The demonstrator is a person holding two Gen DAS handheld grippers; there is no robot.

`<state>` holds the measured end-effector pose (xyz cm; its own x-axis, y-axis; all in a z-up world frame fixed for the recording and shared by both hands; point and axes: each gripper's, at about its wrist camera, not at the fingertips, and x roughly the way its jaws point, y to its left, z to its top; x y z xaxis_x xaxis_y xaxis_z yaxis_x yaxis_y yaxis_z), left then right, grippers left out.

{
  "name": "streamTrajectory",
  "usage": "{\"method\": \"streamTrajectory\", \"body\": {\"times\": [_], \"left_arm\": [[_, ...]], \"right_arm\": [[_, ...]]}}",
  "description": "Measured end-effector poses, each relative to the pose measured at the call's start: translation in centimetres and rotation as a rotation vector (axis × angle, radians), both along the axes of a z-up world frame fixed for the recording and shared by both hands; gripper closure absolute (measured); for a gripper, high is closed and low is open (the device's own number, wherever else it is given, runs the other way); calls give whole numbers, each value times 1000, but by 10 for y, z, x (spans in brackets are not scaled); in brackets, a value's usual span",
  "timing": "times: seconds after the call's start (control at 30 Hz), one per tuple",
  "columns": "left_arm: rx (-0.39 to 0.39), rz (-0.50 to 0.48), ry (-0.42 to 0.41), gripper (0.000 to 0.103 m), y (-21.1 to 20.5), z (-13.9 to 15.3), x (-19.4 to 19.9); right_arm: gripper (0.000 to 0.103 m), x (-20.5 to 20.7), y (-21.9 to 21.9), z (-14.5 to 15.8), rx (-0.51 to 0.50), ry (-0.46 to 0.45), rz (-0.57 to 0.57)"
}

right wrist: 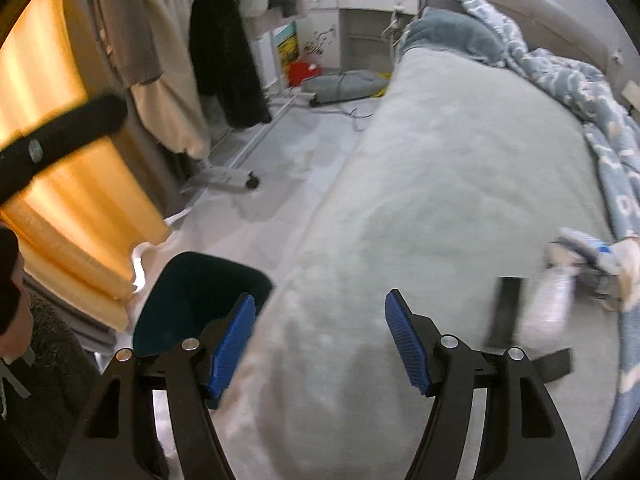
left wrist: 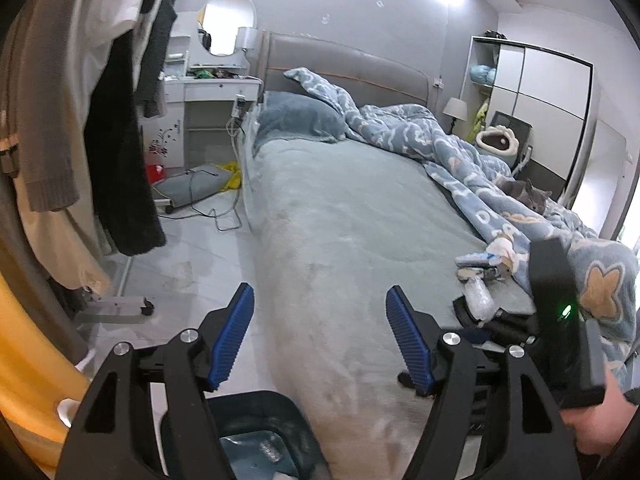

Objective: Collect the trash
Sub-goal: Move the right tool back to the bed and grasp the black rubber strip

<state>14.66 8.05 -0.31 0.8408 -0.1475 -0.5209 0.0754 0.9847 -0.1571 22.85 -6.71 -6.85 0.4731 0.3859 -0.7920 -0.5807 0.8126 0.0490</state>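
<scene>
From the left wrist camera, hanging clothes (left wrist: 100, 120) fill the nine o'clock side, with one white dressing table (left wrist: 212, 88) and its oval mirror (left wrist: 229, 24) at about eleven. At six o'clock, just under the left gripper (left wrist: 320, 336), sits one dark trash bin (left wrist: 256, 432) on the floor against the bed (left wrist: 340, 208); pale scraps lie inside it. The left gripper's blue pads stand spread apart with nothing between them, above the bed's near edge. At about three o'clock from it, on the bed by the rumpled blue blanket (left wrist: 460, 152), lies a small heap of trash: one crumpled clear plastic bottle (left wrist: 478, 298) and one blue-and-white wrapper (left wrist: 480, 260) touching it. One grey cat (left wrist: 528, 194) lies on the blanket at two o'clock.

From the right wrist camera, an orange curtain (right wrist: 60, 140) is at nine o'clock and the bin (right wrist: 192, 296) is at seven to eight, its rim just beside the left pad. The right gripper (right wrist: 320, 340) is likewise spread and empty over bare bedding. The bottle (right wrist: 552, 300), blurred, lies at three o'clock, apart from the pads, with the wrapper (right wrist: 592, 248) just above it.
</scene>
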Motion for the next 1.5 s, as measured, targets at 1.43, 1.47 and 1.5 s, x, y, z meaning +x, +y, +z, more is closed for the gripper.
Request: {"method": "streamTrajectory", "body": {"times": [1.43,1.47,1.5], "left_arm": [[125,-544,83,11,-146,-77,91],[125,-544,86,11,-146,-78,92],[126,-544,89,12,-147,-79,93]], "right_arm": [[36,45,-159,-41,6,1,-217],[39,46,-159,-41,9,4,-218],[43,46,-160,-41,10,3,-218]]}}
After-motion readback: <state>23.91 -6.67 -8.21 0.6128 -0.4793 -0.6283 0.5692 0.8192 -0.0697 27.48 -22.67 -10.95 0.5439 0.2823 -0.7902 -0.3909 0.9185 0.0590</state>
